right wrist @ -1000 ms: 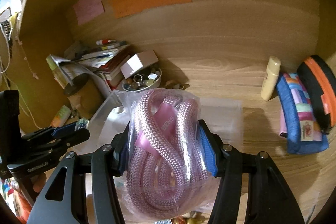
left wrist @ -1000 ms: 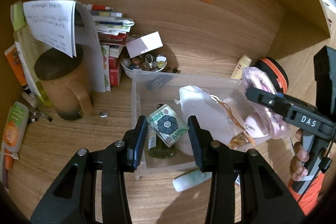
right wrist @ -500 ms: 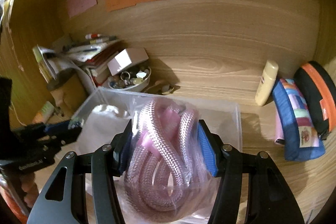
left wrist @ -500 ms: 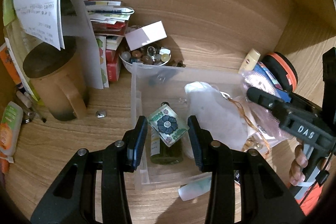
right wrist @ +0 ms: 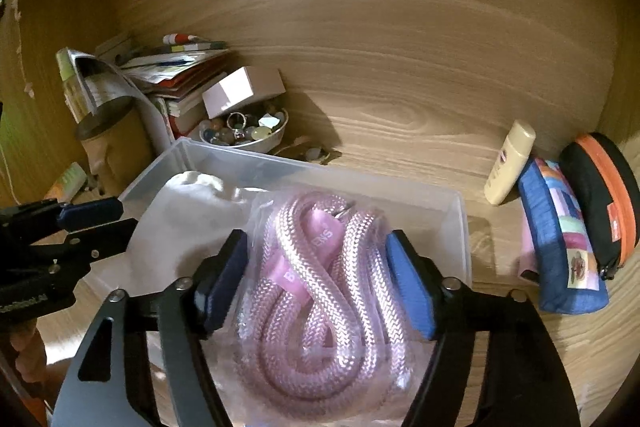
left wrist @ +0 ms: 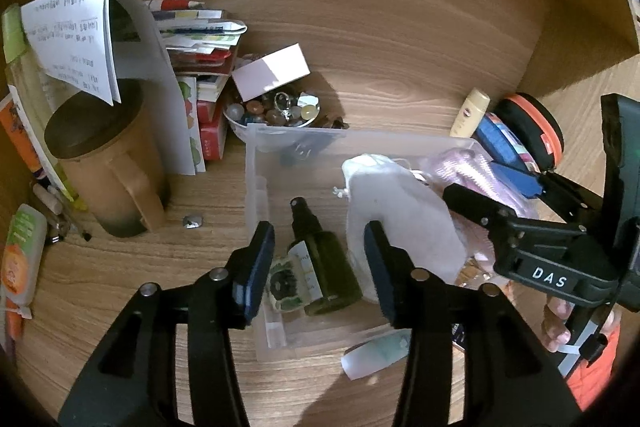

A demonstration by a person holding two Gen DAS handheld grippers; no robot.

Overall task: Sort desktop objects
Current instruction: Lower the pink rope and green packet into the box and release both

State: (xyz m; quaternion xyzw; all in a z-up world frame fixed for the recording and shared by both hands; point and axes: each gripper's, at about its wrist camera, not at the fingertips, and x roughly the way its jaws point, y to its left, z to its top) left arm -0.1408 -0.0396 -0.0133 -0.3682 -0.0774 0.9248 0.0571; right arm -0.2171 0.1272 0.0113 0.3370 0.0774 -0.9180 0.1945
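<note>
A clear plastic bin (left wrist: pixel 256 163) stands on the wooden desk. My left gripper (left wrist: pixel 320 263) is open above its near left part. Below it, a small flower-patterned packet (left wrist: pixel 284 287) lies in the bin beside a dark green bottle (left wrist: pixel 324 267). A white cloth bag (left wrist: pixel 396 207) lies in the middle of the bin. My right gripper (right wrist: pixel 316 283) holds a bagged pink rope (right wrist: pixel 320 287) over the bin's right part (right wrist: pixel 452 203); its jaws have widened around the bag. The rope also shows in the left wrist view (left wrist: pixel 460 167).
A tan mug (left wrist: pixel 108 167), stacked booklets (left wrist: pixel 196 43) and a bowl of beads (left wrist: pixel 272 111) with a white box (left wrist: pixel 272 71) stand behind and left of the bin. A cream tube (right wrist: pixel 508 163), a blue pouch (right wrist: pixel 560 239) and a black-orange case (right wrist: pixel 604 195) lie at the right.
My left gripper opened and let the flower-patterned packet drop into the bin beside the bottle. My right gripper lowered the pink rope bag into the bin and its jaws widened.
</note>
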